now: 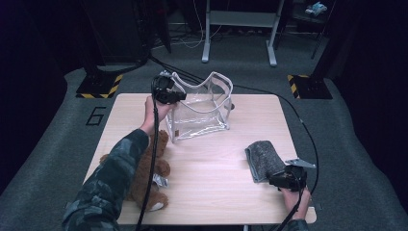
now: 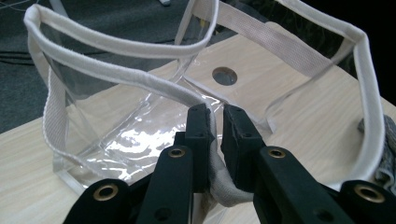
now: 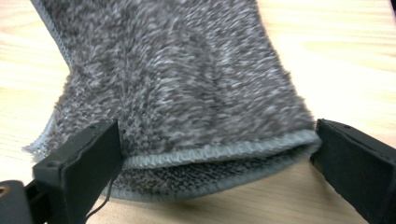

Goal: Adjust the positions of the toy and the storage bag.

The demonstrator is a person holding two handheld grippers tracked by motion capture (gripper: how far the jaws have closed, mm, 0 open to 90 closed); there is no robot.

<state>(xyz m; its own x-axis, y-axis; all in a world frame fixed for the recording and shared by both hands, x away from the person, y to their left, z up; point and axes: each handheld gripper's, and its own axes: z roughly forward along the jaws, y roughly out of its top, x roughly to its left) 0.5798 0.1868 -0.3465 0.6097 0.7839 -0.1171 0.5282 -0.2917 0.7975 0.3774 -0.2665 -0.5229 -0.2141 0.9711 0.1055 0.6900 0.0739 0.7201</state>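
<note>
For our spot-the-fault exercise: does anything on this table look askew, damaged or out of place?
Two things. The brown plush teddy bear lies toppled at the table's near-left edge. The clear plastic bag with white trim has its rim pulled out of shape where the left claw pinches it. Nothing looks spilled or broken.

The bag (image 1: 204,108) stands on the tabletop (image 1: 211,168), toward its far edge. The left gripper (image 1: 179,96) is at the bag's left rim, its jaws pinched on the trim there. Nearer the person and left of the bag, the teddy bear (image 1: 146,175) lies at the tabletop's left edge. Right of the bag and nearer, the folded cloth (image 1: 263,159) lies flat, with the right gripper (image 1: 284,179) at its near end, one jaw on each side.
</note>
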